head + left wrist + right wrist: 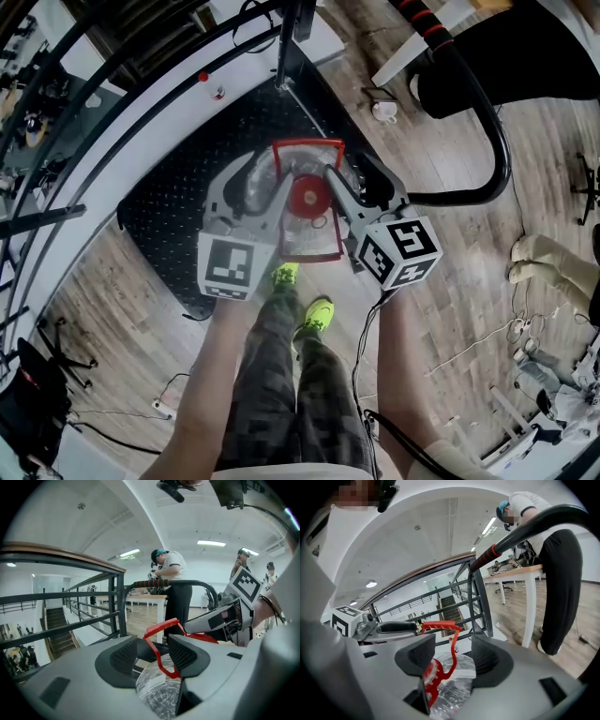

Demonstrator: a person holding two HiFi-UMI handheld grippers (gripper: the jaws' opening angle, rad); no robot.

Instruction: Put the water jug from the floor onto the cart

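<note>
The clear water jug [246, 187], with its red cap [309, 197] and red carry handle [307, 146], stands on the cart's black deck [173, 220]. My left gripper [281, 192] reaches in from the left and my right gripper [339, 183] from the right, both at the jug's top. In the left gripper view the left gripper [152, 653] is open, with the handle [154, 632] in the gap above the clear plastic [157, 688]. The right gripper [452, 656] is open wide around the handle [440, 626], with the cap [431, 677] low by its left jaw.
The cart's black push bar [492, 131] curves up at the right. A metal railing [93, 602] borders the deck's far side. A white cup [384, 112] and cables lie on the wood floor. A person [176, 592] stands at a table [147, 599] beyond.
</note>
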